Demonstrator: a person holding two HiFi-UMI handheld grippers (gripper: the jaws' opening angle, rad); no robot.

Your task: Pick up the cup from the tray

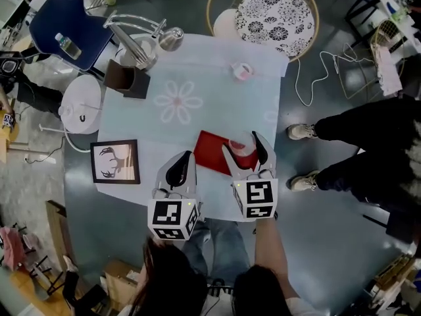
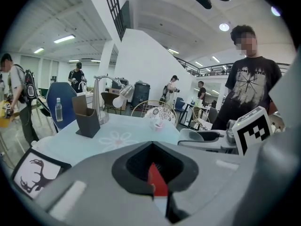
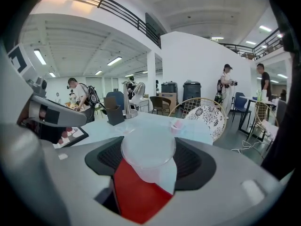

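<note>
A clear plastic cup [image 1: 242, 147] sits between the jaws of my right gripper [image 1: 243, 143], which is shut on its sides. In the right gripper view the cup [image 3: 148, 155] stands upright between the dark pads [image 3: 197, 161], with the red tray [image 3: 136, 197] just below it. The red tray [image 1: 210, 151] lies on the pale blue tablecloth near the front of the table. My left gripper [image 1: 180, 162] hovers to the left of the tray with its jaws together and nothing in them. A sliver of the tray [image 2: 156, 180] shows through its jaws.
Farther back on the table are a small pink cup [image 1: 241, 71], a dark box holder [image 1: 126, 79] and a metal lamp [image 1: 141, 35]. A framed deer picture [image 1: 115, 161] lies at the left edge. A person's legs [image 1: 355, 143] stand to the right, and a patterned chair [image 1: 275, 12] is behind.
</note>
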